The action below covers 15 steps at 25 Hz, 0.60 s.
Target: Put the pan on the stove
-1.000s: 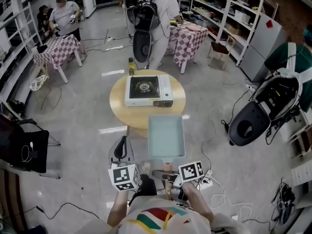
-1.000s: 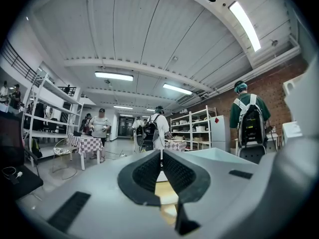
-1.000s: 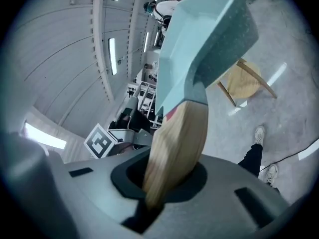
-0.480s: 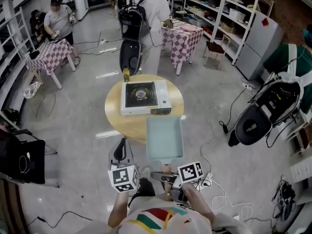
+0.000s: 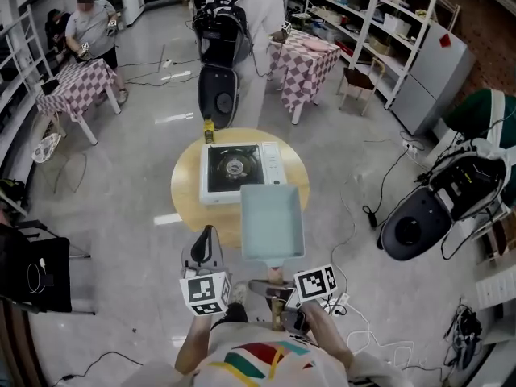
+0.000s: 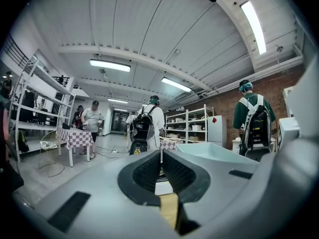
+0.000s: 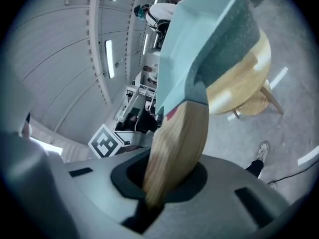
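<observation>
A light teal rectangular pan (image 5: 272,222) with a wooden handle (image 7: 179,138) is held out level in front of me, its far end over the near edge of the round wooden table (image 5: 185,193). My right gripper (image 5: 272,284) is shut on that handle. The white portable gas stove (image 5: 240,170) sits in the middle of the table, just beyond the pan's far rim. My left gripper (image 5: 205,244) hangs left of the pan, shut and empty. The left gripper view has the pan (image 6: 213,151) on its right. From the right gripper view I see the pan's underside (image 7: 212,39).
A small yellow bottle (image 5: 208,129) stands at the table's far edge. A person with a backpack (image 5: 234,22) stands behind the table, by checkered tables (image 5: 306,59). A black round machine (image 5: 411,228) and cables lie to the right, a black chair (image 5: 36,264) to the left.
Both grippers and the pan have come closer to the round table. The pan's far end now reaches over the table's near edge, close to the stove.
</observation>
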### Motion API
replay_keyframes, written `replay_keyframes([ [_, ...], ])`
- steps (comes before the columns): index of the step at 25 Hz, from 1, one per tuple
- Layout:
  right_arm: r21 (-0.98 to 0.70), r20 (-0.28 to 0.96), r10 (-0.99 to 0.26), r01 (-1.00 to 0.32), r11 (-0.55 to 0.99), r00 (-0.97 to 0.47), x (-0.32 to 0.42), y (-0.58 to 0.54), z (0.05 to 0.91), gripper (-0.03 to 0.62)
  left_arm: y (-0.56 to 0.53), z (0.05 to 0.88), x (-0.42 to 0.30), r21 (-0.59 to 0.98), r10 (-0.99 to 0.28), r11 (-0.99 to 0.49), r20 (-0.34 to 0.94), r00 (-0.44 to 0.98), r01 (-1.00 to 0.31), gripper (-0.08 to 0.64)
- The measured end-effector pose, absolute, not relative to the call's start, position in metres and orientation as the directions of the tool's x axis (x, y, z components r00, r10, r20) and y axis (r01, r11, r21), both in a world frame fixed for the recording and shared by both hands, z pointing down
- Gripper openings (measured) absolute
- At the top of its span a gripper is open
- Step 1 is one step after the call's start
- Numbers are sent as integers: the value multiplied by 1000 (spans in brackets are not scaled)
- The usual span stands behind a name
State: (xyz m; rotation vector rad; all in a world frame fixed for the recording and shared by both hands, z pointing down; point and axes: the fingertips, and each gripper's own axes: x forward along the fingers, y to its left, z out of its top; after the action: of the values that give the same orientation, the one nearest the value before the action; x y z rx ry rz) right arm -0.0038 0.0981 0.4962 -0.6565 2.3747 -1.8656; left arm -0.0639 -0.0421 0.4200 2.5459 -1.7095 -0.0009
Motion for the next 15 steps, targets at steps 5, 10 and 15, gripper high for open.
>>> replay_keyframes([
  [5,-941,205,-371,-287,180,-906,-12,58,489,15,-82,413,-68,79,-919,-389,31,392,-918,12],
  [10,-938,211,-391,-298,178,-896,-17,13,490,15,-129,414,-63,83,-903,-426,25,430,-901,12],
  [15,-936,214,-414,-307,171,-885,-20,-31,492,15,-172,413,-66,86,-895,-443,8,446,-892,12],
])
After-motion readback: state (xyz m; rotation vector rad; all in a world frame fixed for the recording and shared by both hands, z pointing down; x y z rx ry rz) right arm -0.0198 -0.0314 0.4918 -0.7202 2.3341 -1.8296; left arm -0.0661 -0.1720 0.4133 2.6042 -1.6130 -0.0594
